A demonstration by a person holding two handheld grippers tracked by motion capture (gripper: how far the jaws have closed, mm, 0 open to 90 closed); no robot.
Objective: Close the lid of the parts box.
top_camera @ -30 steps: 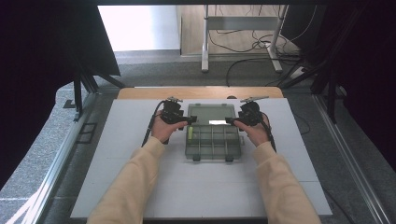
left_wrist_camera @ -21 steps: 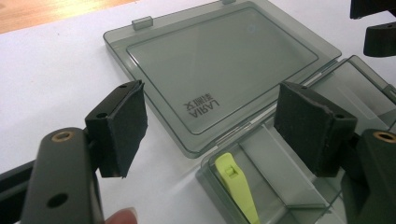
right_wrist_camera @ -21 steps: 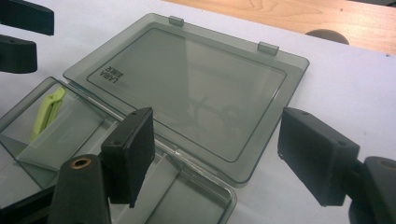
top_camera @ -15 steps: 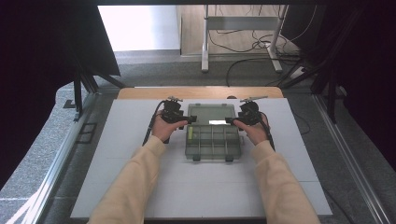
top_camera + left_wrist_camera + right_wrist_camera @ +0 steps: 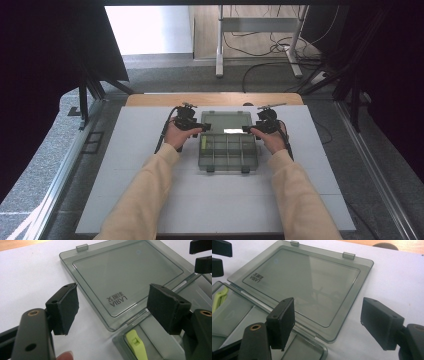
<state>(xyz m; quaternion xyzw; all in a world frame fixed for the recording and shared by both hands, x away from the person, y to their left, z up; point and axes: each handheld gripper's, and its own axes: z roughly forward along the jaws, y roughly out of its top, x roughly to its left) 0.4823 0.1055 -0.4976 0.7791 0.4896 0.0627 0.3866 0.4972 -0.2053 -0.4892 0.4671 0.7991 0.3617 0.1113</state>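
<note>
One organizer box (image 5: 228, 151), lid (image 5: 226, 121) opened away.

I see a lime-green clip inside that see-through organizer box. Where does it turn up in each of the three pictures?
High view: the lime-green clip lies in the box's far-left compartment, just below the hinge.
Left gripper view: bottom centre, between the two fingers.
Right gripper view: far left edge, at mid-height.
Shared landmark: the open lid, lying flat on the white table, with its printed lettering by the hinge.
</note>
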